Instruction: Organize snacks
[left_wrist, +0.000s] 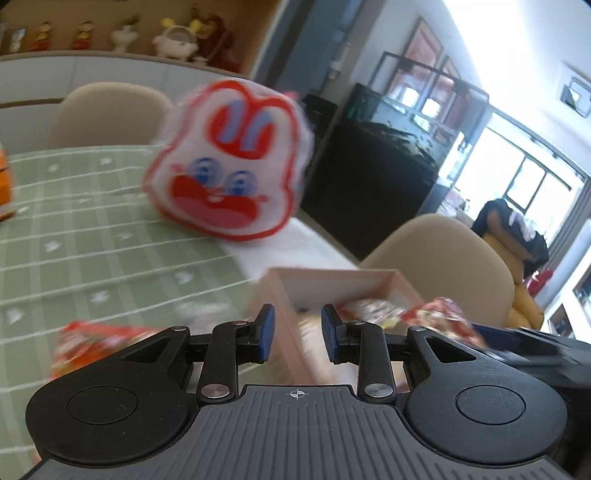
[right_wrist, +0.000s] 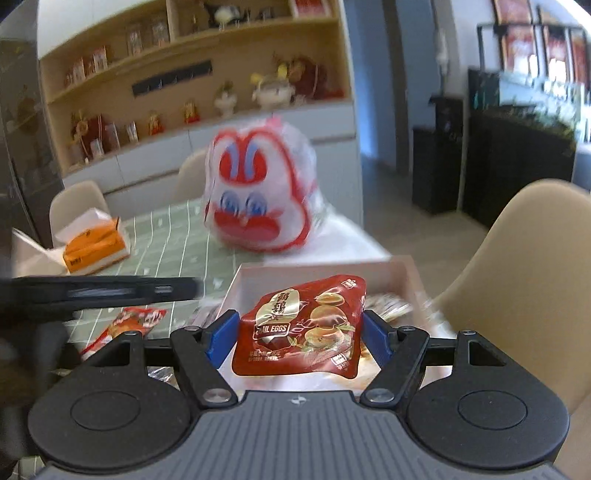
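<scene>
Both tools are showing the same build: the left gripper (left_wrist: 297, 332) and the right gripper (right_wrist: 297, 336) are wearing black linkage arms, silver screws, round black discs, a grey ribbed base with a crosshair mark, blue pads (right_wrist: 221, 334)

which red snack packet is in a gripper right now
The quail eggs packet, clamped in the right gripper over the box; the other red packet lies on the table.
</scene>
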